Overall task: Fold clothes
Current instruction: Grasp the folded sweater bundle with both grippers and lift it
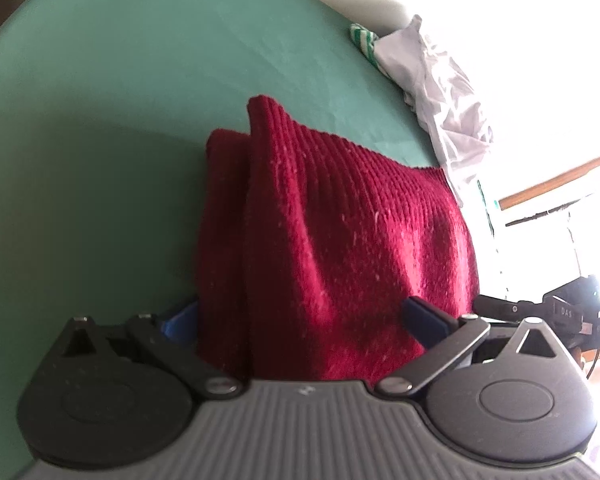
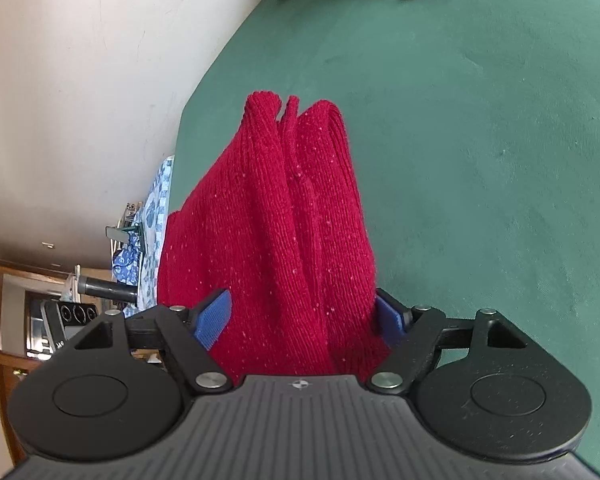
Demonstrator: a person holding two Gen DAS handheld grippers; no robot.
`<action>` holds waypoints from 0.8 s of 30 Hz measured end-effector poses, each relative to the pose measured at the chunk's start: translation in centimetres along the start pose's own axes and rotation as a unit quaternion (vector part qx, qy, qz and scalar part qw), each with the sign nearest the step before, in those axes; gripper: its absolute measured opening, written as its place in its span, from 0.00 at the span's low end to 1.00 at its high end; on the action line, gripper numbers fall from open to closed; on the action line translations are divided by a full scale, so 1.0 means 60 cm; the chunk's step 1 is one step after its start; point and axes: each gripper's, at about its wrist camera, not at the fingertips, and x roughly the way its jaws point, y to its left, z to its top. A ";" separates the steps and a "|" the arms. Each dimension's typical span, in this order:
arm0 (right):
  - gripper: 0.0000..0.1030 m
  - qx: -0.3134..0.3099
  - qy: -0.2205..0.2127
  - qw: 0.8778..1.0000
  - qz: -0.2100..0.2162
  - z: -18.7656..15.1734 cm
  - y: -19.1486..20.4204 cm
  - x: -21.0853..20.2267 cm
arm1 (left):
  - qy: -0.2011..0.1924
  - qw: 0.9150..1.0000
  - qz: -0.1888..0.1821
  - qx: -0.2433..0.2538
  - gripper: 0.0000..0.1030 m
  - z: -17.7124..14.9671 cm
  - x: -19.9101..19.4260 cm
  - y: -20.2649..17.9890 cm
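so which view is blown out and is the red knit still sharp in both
Left wrist view: the right side is overexposed to white around the window, washing out the pale crumpled cloth; the red sweater is soft and partly shadowed. Right wrist view: even light, sweater ribs crisp; fisheye bends the green surface edge in both.

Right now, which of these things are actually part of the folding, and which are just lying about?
In the job:
- red knitted garment, bunched in folds between both grippers
- left gripper
- right gripper
- green table cover it is worked over

Lying about:
- white crumpled cloth at the table's far edge
- green-and-white striped cloth beside it
- blue patterned fabric off the table
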 end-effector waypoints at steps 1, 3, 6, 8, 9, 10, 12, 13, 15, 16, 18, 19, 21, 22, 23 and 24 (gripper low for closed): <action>0.79 0.002 -0.001 1.000 0.005 0.005 0.000 0.005 | 0.001 1.000 0.001 -0.001 0.99 0.004 0.004 -0.002; 0.81 0.001 -0.006 1.000 0.016 0.013 0.003 0.017 | -0.002 1.000 0.008 0.015 0.99 0.008 0.012 -0.013; 0.87 -0.019 -0.008 0.999 0.024 0.024 0.017 0.036 | -0.005 0.999 0.022 0.033 0.99 0.005 0.019 -0.027; 0.88 -0.032 -0.008 0.999 0.023 0.028 0.027 0.047 | -0.005 0.999 0.019 0.033 0.99 0.004 0.018 -0.025; 0.89 -0.036 -0.007 0.999 0.020 0.029 0.030 0.049 | -0.004 1.000 0.013 0.029 0.99 0.004 0.017 -0.020; 0.88 -0.043 -0.002 0.999 0.016 0.028 0.032 0.048 | -0.006 1.000 0.003 0.023 0.99 0.002 0.014 -0.013; 0.85 -0.059 0.014 0.998 0.009 0.025 0.033 0.043 | -0.015 1.000 -0.022 0.010 0.99 -0.004 0.006 0.005; 0.81 -0.055 0.016 0.998 0.014 0.024 0.027 0.040 | -0.019 0.999 -0.032 0.003 0.99 -0.008 0.003 0.012; 0.81 -0.037 0.017 0.999 0.030 0.025 0.010 0.035 | -0.024 0.999 -0.032 -0.006 0.99 -0.011 0.001 0.013; 0.81 -0.020 0.014 0.999 0.041 0.025 0.002 0.035 | -0.025 0.999 -0.030 -0.009 0.99 -0.012 0.000 0.012; 0.82 0.004 0.007 0.998 0.055 0.026 -0.007 0.038 | -0.027 0.999 -0.018 0.000 0.99 -0.014 0.002 0.003; 0.84 0.002 0.005 0.998 0.056 0.025 -0.004 0.040 | -0.028 0.999 -0.009 0.012 0.99 -0.015 0.001 -0.002; 0.91 -0.012 0.001 0.998 0.055 0.020 0.005 0.045 | -0.033 0.999 0.009 0.038 0.99 -0.022 0.003 -0.012; 0.91 -0.026 -0.002 0.998 0.050 0.014 0.012 0.047 | -0.039 0.998 0.015 0.044 0.99 -0.025 0.004 -0.014; 0.91 -0.041 -0.006 0.998 0.045 0.008 0.018 0.048 | -0.046 0.998 0.020 0.047 0.99 -0.026 0.007 -0.015; 0.91 -0.053 -0.009 0.998 0.043 0.002 0.021 0.048 | -0.050 0.997 0.025 0.050 0.99 -0.028 0.008 -0.016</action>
